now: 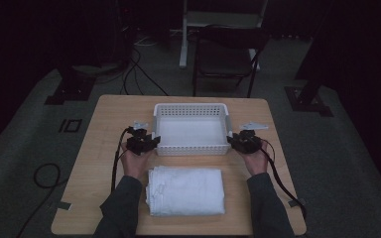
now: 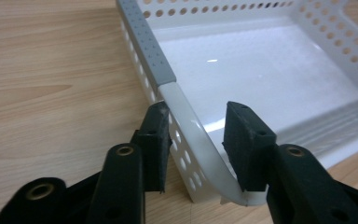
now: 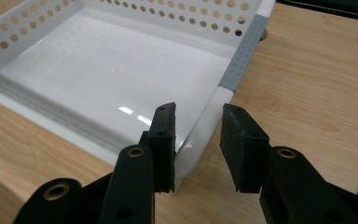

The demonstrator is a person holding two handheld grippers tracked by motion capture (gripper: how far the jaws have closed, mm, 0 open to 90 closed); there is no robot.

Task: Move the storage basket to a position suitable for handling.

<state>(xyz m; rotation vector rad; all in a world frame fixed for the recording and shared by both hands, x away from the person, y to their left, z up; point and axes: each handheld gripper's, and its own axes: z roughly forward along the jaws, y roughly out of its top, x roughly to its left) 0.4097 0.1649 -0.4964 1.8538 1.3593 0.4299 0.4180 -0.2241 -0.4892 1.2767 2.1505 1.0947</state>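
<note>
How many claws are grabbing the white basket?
2. The left claw straddles the white basket's near left corner rim. The right claw straddles its near right corner rim. Both are open around the rim, not squeezed shut yet.

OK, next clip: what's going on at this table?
A person at a wooden table holds a gripper in each hand against a white perforated basket. The left gripper straddles the rim at the basket's near left corner, the right gripper the rim at its near right corner. Both sets of jaws stand open around the rim, not yet clamped. The basket looks empty. A folded white cloth lies on the table between the person's forearms, untouched.
</note>
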